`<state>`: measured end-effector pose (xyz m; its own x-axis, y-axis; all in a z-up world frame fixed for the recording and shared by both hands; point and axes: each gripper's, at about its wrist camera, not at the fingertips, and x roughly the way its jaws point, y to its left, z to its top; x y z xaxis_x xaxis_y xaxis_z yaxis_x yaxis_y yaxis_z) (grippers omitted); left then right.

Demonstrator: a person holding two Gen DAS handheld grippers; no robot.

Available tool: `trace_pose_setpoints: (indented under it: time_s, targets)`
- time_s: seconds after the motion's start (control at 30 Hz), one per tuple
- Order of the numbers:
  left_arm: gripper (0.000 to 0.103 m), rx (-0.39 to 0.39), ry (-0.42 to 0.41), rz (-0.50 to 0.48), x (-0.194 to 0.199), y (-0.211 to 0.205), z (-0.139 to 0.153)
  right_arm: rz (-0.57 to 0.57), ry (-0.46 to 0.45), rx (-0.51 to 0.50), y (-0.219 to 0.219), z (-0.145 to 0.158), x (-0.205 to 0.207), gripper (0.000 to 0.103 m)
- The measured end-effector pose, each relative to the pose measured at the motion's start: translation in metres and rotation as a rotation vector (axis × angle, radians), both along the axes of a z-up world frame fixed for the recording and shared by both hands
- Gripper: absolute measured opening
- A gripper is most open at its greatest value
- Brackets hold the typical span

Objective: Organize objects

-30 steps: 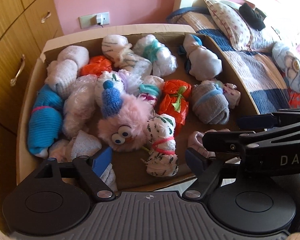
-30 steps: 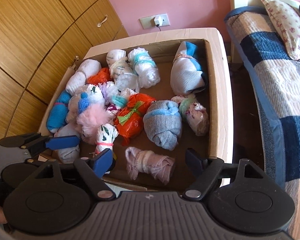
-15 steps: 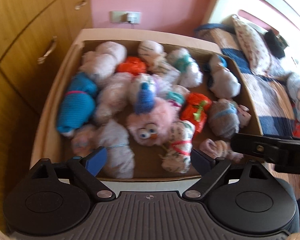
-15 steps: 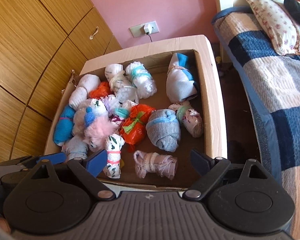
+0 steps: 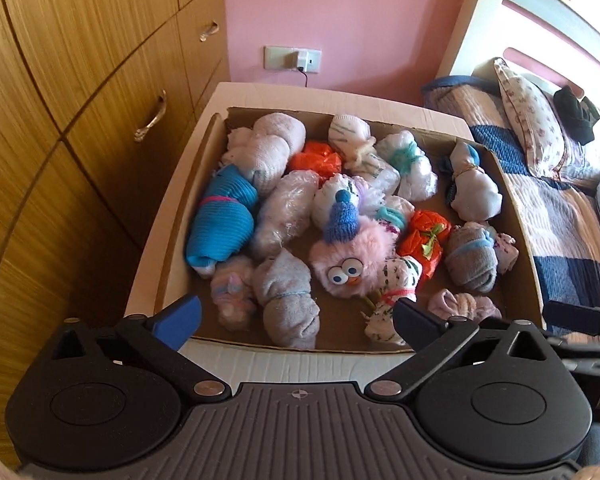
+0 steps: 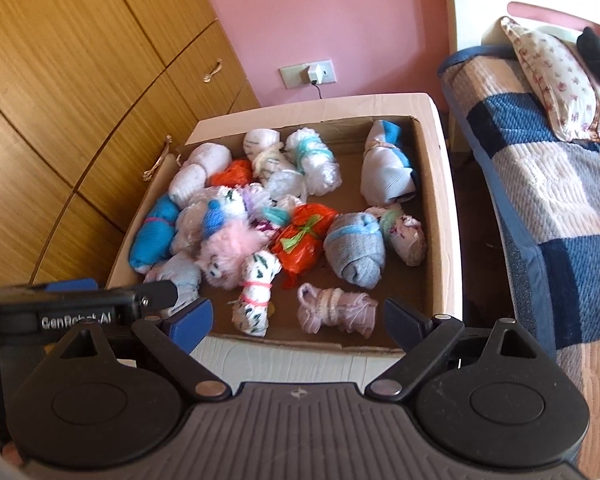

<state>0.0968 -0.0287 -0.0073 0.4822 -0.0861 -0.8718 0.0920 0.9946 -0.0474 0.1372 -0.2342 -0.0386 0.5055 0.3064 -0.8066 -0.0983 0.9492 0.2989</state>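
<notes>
- Left wrist view: the left tongs [image 5: 296, 322] are held spread and empty above the near edge of the cardboard box [image 5: 518, 216], which sits on the pale counter [image 5: 300, 364]. The bundles to be organized lie packed inside it — the blue sock roll [image 5: 222, 226] at the left wall, the pink furry toy [image 5: 354, 258] mid-box.
- Risk here: the rolls touch one another, so a descent onto the grey roll [image 5: 288, 298] could well pinch the pastel bundle [image 5: 230, 290] beside it, or a finger could catch the near wall and drag the box.
- Right wrist view: the right tongs [image 6: 298, 322] are likewise spread, nothing gripped, and the left tongs are seen just beside them — a collision is possible if both reach in together.
- Only this view shows the pink tied roll [image 6: 336, 308] whole and apart from its neighbours; the pastel bundle is shown only by the left.
</notes>
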Motion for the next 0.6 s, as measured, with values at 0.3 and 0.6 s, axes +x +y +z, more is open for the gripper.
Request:
trace_pose_setpoints:
  time_s: [0.3, 0.6]
  targets:
    - [0.103, -0.062, -0.008, -0.005, 0.001, 0.001, 0.014, -0.007, -0.016, 0.009, -0.001, 0.003, -0.008, 0.09]
    - [0.103, -0.063, -0.015, -0.01, 0.005, -0.003, 0.023, 0.006, -0.036, 0.005, 0.006, 0.005, -0.009, 0.091]
